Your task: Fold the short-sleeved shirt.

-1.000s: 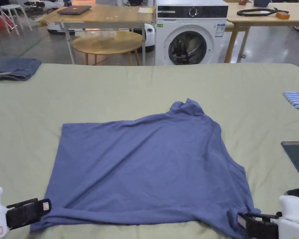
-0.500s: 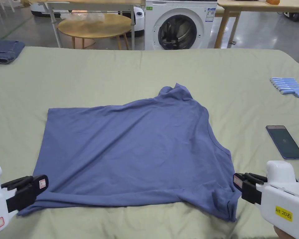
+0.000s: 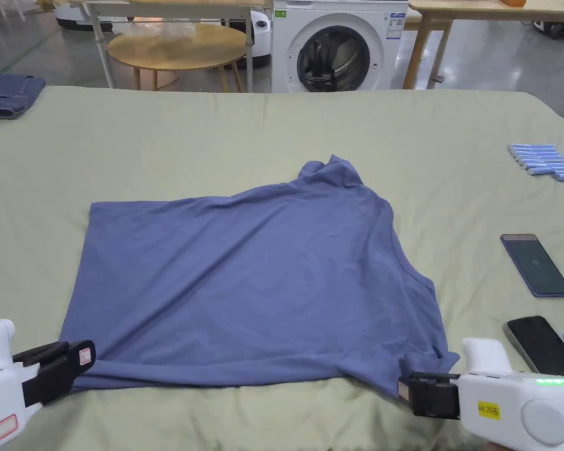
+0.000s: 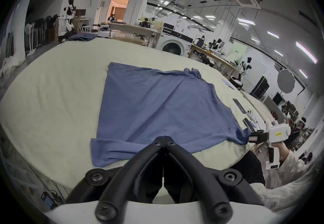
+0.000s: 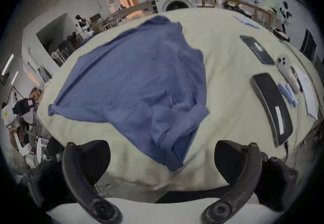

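1. Since half a second ago, the right gripper [image 3: 405, 392] has dropped lower and swung in toward the shirt's near right corner; the left gripper [image 3: 81, 359] has barely shifted.
2. Left gripper: jaws pressed together tip to tip in its own view, over the near left hem; whether cloth is pinched between them I cannot tell.
3. Blue short-sleeved shirt [image 3: 251, 293] lies spread on the green sheet [image 3: 175, 152], collar bunched at the far side, near edge rumpled.
4. Right gripper: jaws spread wide in its own view, just off the drooping corner, apart from the cloth.
5. Two phones [image 3: 536, 264] lie right of the shirt.
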`<state>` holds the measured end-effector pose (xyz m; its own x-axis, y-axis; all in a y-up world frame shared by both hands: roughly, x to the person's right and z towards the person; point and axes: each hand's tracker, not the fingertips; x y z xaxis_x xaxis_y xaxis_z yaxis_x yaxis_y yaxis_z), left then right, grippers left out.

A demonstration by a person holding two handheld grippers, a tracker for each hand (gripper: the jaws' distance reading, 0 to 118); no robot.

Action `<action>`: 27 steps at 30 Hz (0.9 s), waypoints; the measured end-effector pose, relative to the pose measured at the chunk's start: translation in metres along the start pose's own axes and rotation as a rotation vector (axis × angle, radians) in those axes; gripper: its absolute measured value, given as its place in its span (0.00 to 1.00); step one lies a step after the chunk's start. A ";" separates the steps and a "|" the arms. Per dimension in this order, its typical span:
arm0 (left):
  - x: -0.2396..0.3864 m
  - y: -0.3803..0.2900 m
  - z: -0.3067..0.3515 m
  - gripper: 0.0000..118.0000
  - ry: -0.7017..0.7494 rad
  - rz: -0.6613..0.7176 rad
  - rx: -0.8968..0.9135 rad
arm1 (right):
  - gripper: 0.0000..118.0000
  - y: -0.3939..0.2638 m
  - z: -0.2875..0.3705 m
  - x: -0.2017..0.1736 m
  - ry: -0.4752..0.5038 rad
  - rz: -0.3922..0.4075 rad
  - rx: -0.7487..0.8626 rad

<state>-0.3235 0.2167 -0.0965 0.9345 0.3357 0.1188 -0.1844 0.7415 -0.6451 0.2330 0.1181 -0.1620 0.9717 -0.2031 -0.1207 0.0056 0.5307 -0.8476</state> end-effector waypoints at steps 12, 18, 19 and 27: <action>-0.027 -0.003 -0.003 0.00 0.052 0.033 -0.026 | 0.02 0.010 -0.006 -0.015 -0.067 0.071 -0.024; -0.050 0.004 -0.014 1.00 0.272 0.118 -0.112 | 0.02 0.016 -0.001 -0.015 -0.061 0.059 -0.027; -0.054 0.004 -0.018 1.00 0.304 0.146 -0.146 | 0.02 0.016 -0.001 -0.014 -0.063 0.060 -0.028; -0.085 -0.010 -0.059 0.86 0.379 0.128 -0.250 | 0.02 0.018 0.000 -0.010 -0.055 0.045 -0.039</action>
<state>-0.3833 0.1466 -0.1442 0.9630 0.1453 -0.2272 -0.2696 0.5299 -0.8041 0.2234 0.1300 -0.1763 0.9822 -0.1337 -0.1318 -0.0468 0.5058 -0.8614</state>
